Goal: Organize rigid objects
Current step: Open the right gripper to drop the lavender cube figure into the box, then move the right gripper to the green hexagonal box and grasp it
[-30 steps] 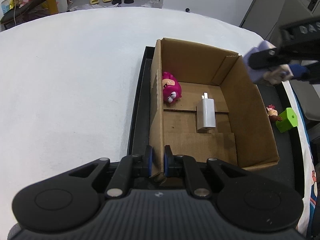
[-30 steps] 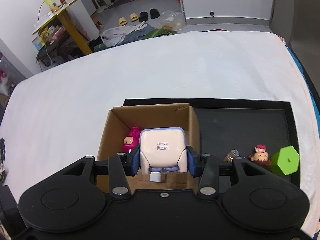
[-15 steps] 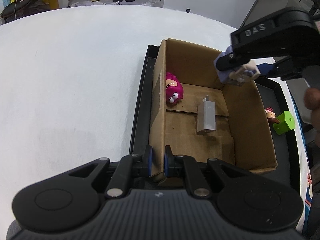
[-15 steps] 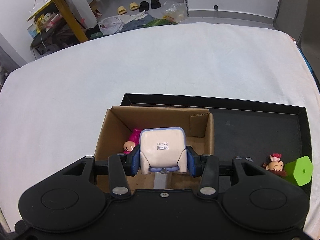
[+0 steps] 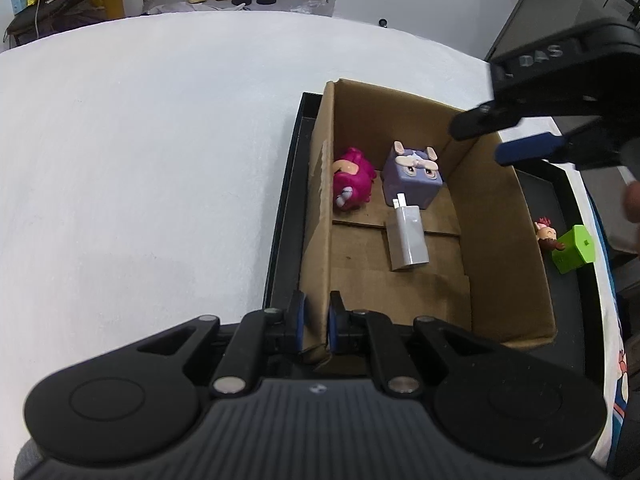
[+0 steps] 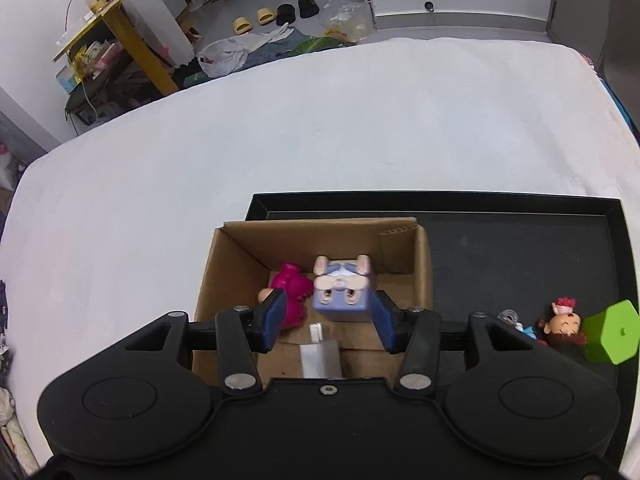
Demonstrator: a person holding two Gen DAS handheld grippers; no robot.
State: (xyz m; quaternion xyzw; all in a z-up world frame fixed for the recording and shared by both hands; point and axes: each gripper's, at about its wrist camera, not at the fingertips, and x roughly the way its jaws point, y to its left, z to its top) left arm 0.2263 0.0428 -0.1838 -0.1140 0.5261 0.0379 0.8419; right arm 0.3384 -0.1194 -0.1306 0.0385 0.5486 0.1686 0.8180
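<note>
1. My right gripper (image 6: 329, 322) is hovering above the box (image 6: 208, 280), and its jaws are opening with nothing between the blue pads.
2. Just beyond it, the purple cube toy (image 6: 342, 290) is sitting on the box floor, face up, clear of both pads.
3. Beside the cube, to its left, the pink toy (image 6: 294, 288) is lying against the left wall; the white charger (image 5: 408, 238) is lying nearer me, its prongs close by the cube.
4. My left gripper (image 5: 314, 326) is clamping the box's near left wall, jaws narrow.
5. The box is standing in a black tray (image 6: 520, 216) on the white table (image 6: 200, 152).
6. Outside the box, a small doll (image 6: 562, 322) and a green block (image 6: 612, 332) are resting in the tray's right part.
</note>
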